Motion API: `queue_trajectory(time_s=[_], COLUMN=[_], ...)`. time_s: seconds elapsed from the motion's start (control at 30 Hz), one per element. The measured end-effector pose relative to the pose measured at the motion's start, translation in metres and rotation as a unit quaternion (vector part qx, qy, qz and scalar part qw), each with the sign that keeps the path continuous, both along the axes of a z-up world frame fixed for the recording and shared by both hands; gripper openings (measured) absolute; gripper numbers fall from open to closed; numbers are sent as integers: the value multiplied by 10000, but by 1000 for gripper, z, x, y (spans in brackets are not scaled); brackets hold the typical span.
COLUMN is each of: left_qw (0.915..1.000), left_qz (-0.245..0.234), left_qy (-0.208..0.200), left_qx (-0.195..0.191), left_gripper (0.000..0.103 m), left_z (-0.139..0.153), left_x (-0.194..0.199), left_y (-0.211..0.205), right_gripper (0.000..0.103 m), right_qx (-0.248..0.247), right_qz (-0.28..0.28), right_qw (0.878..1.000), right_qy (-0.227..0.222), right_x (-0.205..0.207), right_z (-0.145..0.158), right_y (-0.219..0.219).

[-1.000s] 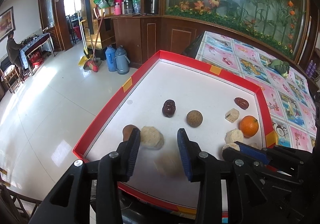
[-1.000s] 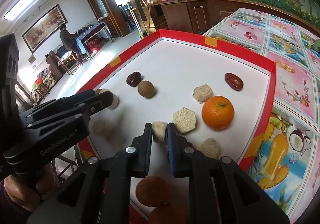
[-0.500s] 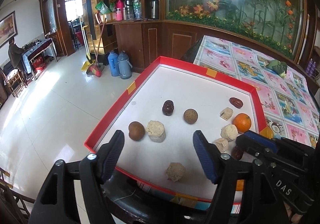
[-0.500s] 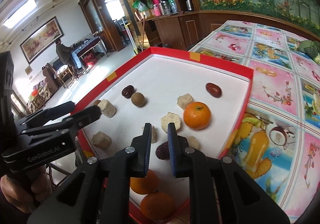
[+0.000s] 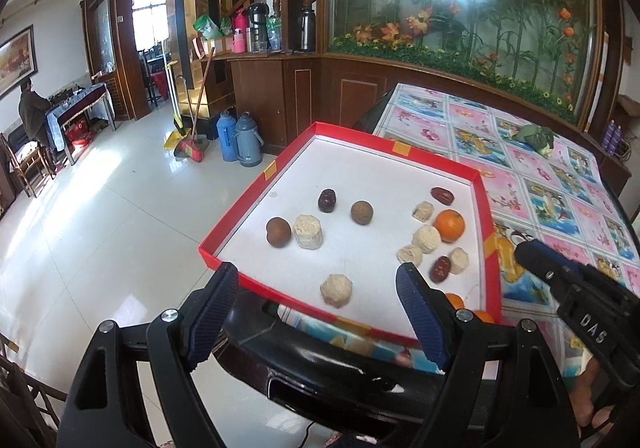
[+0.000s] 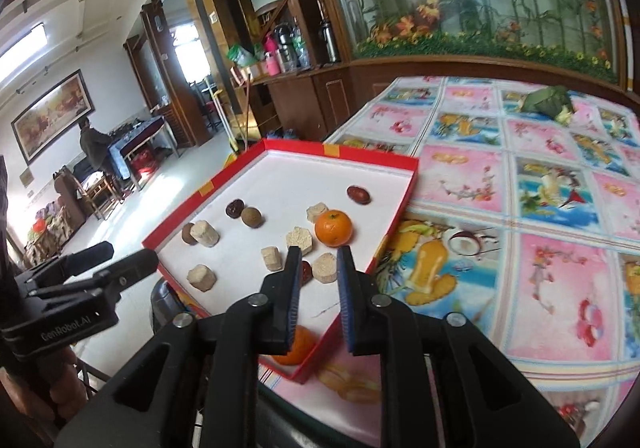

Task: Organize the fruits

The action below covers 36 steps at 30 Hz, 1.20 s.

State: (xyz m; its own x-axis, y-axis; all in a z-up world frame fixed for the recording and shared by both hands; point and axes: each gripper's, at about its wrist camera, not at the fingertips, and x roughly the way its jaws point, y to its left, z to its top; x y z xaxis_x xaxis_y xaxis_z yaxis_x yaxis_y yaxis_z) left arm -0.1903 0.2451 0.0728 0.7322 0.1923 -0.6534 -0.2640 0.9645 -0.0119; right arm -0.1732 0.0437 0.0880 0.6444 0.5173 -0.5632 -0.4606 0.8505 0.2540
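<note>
Right tool (image 6: 318,280), slightly spread and empty, hovers at the tray's (image 6: 394,208) near edge; the orange (image 6: 333,227) lies just ahead at 12 o'clock. Left tool (image 5: 316,308), spread wide and empty, is farther, so the right seems nearer.

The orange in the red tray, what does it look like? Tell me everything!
The orange is round, bright and smooth-skinned, with a small stem dimple on top. It sits whole on the white floor of the red tray, near the right wall. A pale chunky piece rests close against it. No gripper touches it.
</note>
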Motion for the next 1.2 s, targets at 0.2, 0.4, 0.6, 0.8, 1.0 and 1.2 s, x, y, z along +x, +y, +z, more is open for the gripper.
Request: queue_trajectory(time_s=[0.2, 0.4, 0.6, 0.8, 1.0, 1.2], left_qw=[9994, 9978, 9962, 9944, 9957, 9964], left_qz=[-222, -371, -377, -454, -438, -342], left_qy=[-193, -464, -704, -852, -698, -667], left_qx=[168, 295, 343, 426, 421, 406], left_gripper=[83, 83, 101, 103, 103, 103], left_z=[13, 28, 37, 37, 29, 27], left_x=[-26, -53, -74, -81, -76, -81], left_y=[-16, -24, -25, -26, -23, -16], right_gripper=[68, 81, 87, 88, 88, 88], right_qx=[94, 161, 133, 235, 238, 302], right_qz=[-286, -578, -782, -701, -738, -836], right_qw=[9975, 9941, 9911, 9937, 9936, 9923], right_qy=[-645, -903, -1073, -840, -824, -864], right_x=[-47, -79, -105, -102, -100, -102], right_z=[37, 57, 64, 52, 49, 49], right_y=[-17, -27, -32, -26, -20, -25])
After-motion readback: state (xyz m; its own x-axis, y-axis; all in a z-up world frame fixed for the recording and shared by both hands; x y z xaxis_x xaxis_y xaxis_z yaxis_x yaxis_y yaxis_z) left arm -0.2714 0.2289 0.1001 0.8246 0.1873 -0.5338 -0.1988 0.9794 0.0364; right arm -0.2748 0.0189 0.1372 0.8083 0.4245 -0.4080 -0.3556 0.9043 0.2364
